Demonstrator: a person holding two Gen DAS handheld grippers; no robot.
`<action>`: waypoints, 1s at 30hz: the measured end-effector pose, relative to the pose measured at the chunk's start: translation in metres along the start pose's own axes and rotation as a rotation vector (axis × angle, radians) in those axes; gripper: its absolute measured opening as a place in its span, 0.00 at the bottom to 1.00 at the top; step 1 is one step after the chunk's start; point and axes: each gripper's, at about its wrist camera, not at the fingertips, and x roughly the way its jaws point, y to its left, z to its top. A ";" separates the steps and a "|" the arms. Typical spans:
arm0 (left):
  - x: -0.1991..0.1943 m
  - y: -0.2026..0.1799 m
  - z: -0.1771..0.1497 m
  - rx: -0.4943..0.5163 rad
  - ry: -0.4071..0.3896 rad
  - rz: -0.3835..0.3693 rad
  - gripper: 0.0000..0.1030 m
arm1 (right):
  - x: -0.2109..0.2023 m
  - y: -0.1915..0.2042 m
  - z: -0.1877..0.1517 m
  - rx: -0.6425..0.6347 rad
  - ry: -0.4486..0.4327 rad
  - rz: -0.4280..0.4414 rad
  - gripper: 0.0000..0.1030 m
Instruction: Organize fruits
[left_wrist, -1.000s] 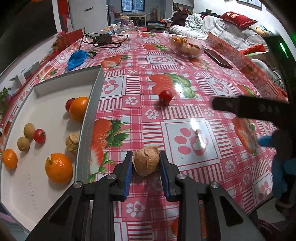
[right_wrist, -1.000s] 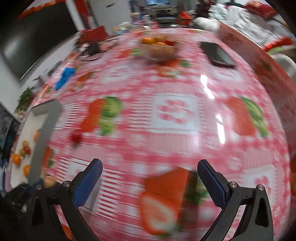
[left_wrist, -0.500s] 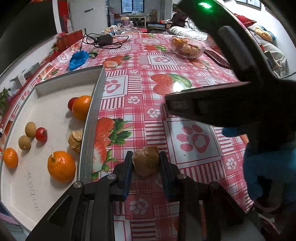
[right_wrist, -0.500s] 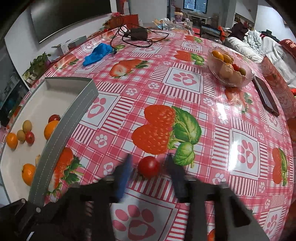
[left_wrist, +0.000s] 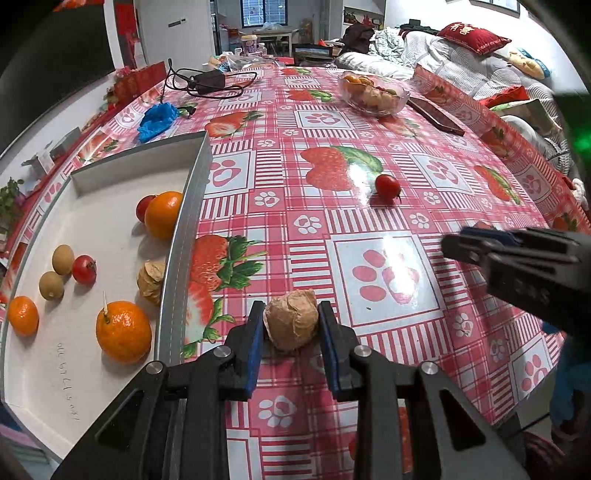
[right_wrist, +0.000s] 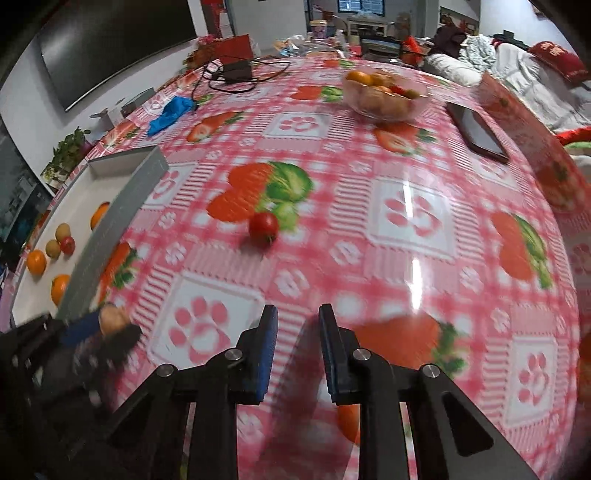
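My left gripper (left_wrist: 291, 332) clamped a wrinkled, papery-brown fruit (left_wrist: 291, 324) just right of the tray wall (left_wrist: 181, 258); my right gripper (right_wrist: 298, 347) hung narrowly parted, empty, cherry tomato (right_wrist: 263, 226) well ahead on bare tablecloth (right_wrist: 406, 229).

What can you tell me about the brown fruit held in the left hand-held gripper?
The brown fruit is tan, roundish and lumpy, with a papery, wrinkled husk. It sits between the blue pads of the left hand-held gripper, both pads against its sides. It is over the strawberry tablecloth, just right of the white tray; whether it touches the cloth is unclear. A similar one lies inside the tray.
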 end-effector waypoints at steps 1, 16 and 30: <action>0.000 0.000 0.000 0.000 -0.001 0.002 0.31 | -0.003 -0.003 -0.004 0.002 -0.002 -0.007 0.24; 0.001 -0.001 0.000 0.001 -0.001 0.010 0.31 | -0.010 -0.006 -0.021 -0.028 -0.025 -0.055 0.24; 0.001 0.000 -0.001 0.001 0.001 0.013 0.32 | 0.010 0.008 0.025 0.019 -0.021 0.053 0.77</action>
